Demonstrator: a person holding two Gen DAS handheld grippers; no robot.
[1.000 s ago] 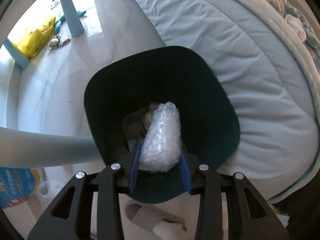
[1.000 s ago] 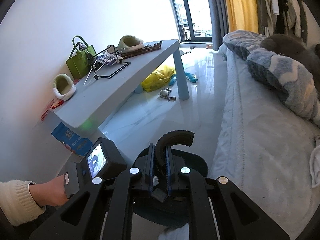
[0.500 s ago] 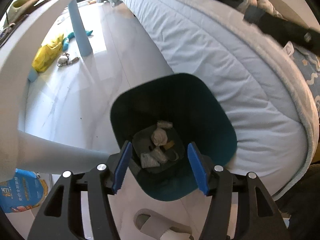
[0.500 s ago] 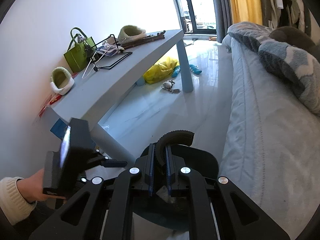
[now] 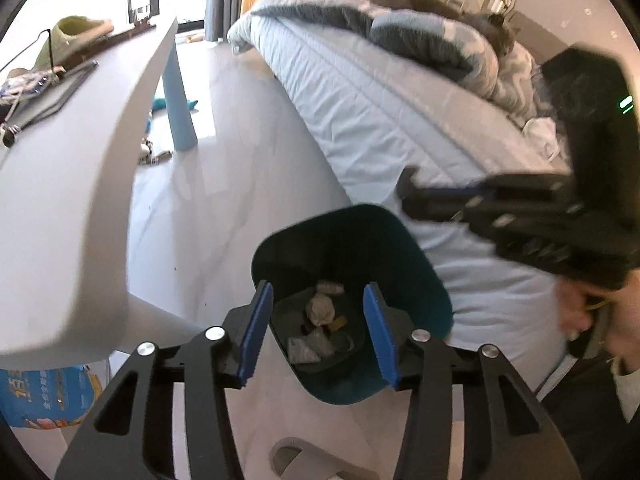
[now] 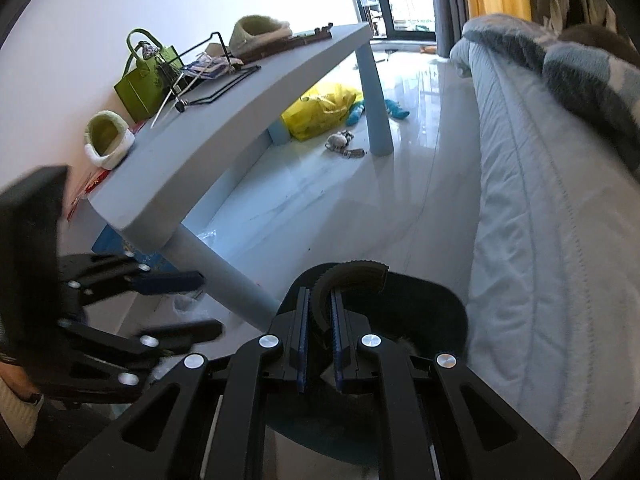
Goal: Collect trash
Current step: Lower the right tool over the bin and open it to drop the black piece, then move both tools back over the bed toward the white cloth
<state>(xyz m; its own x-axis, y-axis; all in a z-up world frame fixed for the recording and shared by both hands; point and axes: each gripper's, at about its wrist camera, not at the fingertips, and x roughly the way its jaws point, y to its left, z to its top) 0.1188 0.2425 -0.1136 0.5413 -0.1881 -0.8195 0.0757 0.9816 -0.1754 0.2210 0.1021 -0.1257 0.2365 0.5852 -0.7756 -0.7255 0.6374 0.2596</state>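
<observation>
A dark teal trash bin (image 5: 420, 264) stands on the floor between the table and the bed, with crumpled paper and wrappers (image 5: 320, 312) at its bottom. My left gripper (image 5: 318, 332) is open and empty above the bin's near side. My right gripper (image 6: 319, 340) is shut on a curved dark ribbed strip (image 6: 352, 274) and holds it over the bin (image 6: 436, 304). The right gripper also shows blurred at the right of the left wrist view (image 5: 520, 208). The left gripper shows blurred at the left of the right wrist view (image 6: 132, 304).
A light blue table (image 6: 248, 104) carries a green bag (image 6: 144, 80), slippers and a wire rack. A yellow bag (image 6: 324, 110) and small toys lie under it. The bed (image 6: 540, 200) runs along the right. A slipper (image 5: 312, 460) lies on the floor by the bin.
My left gripper opened and let go of the bubble-wrap bundle, then rose and tilted up away from the bin. My right gripper stayed shut on the strip.
</observation>
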